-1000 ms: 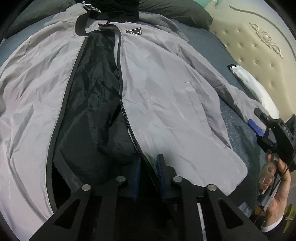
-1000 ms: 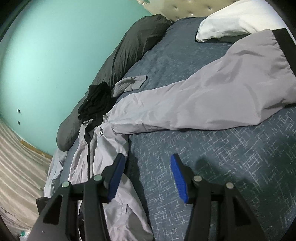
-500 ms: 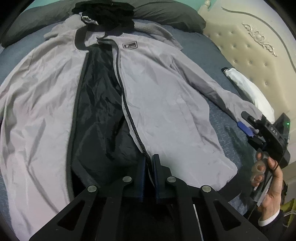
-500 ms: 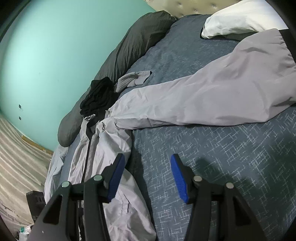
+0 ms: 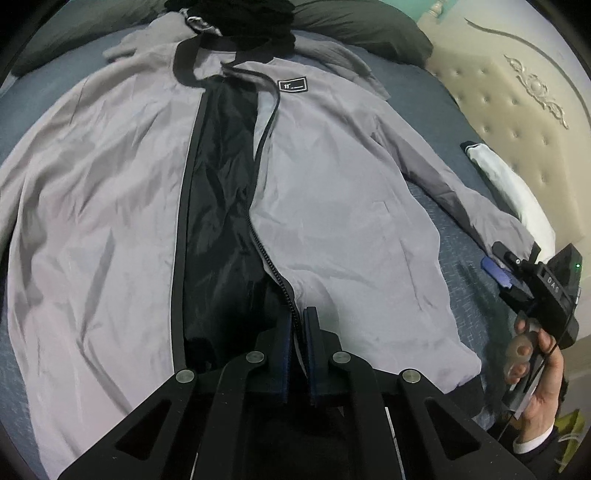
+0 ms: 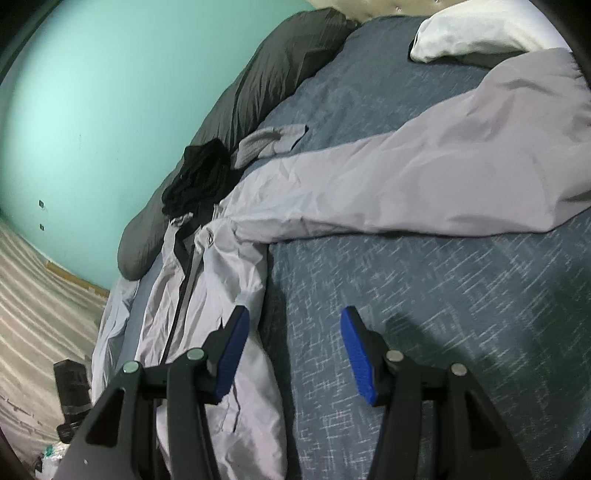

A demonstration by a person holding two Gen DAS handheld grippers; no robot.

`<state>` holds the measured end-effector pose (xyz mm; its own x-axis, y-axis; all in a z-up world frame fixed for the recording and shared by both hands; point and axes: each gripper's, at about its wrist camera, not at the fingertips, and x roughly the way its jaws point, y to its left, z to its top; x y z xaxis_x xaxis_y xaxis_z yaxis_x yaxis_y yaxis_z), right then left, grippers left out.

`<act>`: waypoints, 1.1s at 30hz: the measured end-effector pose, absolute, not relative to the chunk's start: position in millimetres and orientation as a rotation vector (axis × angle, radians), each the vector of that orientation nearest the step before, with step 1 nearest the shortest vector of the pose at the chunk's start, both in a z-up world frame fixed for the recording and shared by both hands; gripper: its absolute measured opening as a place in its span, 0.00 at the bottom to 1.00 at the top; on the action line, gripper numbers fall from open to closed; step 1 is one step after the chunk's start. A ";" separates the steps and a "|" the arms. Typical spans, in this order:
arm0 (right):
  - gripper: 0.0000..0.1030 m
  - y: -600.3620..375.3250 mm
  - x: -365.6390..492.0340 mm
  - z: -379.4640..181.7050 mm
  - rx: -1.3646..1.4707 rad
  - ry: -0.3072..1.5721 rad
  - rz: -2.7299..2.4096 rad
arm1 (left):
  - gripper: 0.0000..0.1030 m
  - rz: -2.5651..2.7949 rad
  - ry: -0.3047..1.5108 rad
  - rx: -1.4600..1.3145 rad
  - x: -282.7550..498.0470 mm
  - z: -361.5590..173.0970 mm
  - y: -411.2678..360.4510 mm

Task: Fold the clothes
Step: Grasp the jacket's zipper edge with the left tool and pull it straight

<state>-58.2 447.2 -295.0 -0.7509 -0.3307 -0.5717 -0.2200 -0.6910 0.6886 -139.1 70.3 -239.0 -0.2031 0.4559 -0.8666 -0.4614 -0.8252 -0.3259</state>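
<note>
Left gripper (image 5: 298, 321): we're clamping the jacket (image 5: 351, 221) at the zipper edge (image 5: 271, 258) near the hem, blue pads pinched tight on the fabric. Right gripper (image 6: 293, 354): we're holding it jaws apart, nothing between the pads, hovering over bare bedspread (image 6: 443, 314) just beside the jacket's side seam. In the left wrist view we're seeing the right hand (image 5: 535, 373) wrapped around that gripper's handle at the frame's right edge.

Jacket is grey, lying front-up and unzipped across the blue bed, black lining (image 5: 221, 184) showing in the open gap, collar at the far end. One sleeve (image 6: 424, 177) is stretching out flat across the bedspread toward the white pillow (image 6: 472, 33). A black garment (image 6: 199, 181) is sitting bunched at the collar, touching it, with a small grey piece (image 6: 269, 140) just beside. Dark grey duvet (image 6: 258, 85) is running along the far bed edge against the teal wall (image 6: 92, 110). Cream tufted headboard (image 5: 517, 122) is standing behind the pillow.
</note>
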 end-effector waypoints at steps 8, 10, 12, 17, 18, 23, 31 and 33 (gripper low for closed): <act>0.57 436.0 -62.6 -300.2 1.124 -1.197 -2.550 | 0.42 1.999 -0.036 -1.465 -118.6 -238.1 67.1; 0.57 437.3 -61.6 -300.1 1.119 -1.213 -2.550 | 0.42 1.986 -0.024 -1.463 -113.1 -240.3 69.1; 0.57 438.6 -60.7 -299.6 1.113 -1.224 -2.551 | 0.42 1.981 -0.024 -1.469 -110.4 -243.5 70.1; 0.57 440.4 -59.5 -298.7 1.107 -1.240 -2.552 | 0.23 1.963 -0.026 -1.489 -104.5 -248.8 74.4; 0.57 440.2 -59.6 -298.7 1.107 -1.241 -2.551 | 0.15 1.958 -0.022 -1.491 -102.2 -249.3 76.1; 0.57 440.9 -59.3 -298.8 1.107 -1.250 -2.547 | 0.06 1.910 -0.039 -1.497 -91.2 -244.9 86.6; 0.57 443.2 -56.4 -298.0 1.107 -1.260 -2.546 | 0.05 1.895 -0.035 -1.410 -87.4 -191.4 93.6; 0.57 443.4 -55.6 -297.9 1.108 -1.262 -2.545 | 0.05 1.923 -0.027 -1.407 -96.2 -181.6 87.4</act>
<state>-55.6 443.4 -297.9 -0.7321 -0.3769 -0.5674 -0.2234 -0.6540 0.7227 -96.2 87.4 -181.6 -0.1245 0.5669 -0.8143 -0.5435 -0.7256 -0.4220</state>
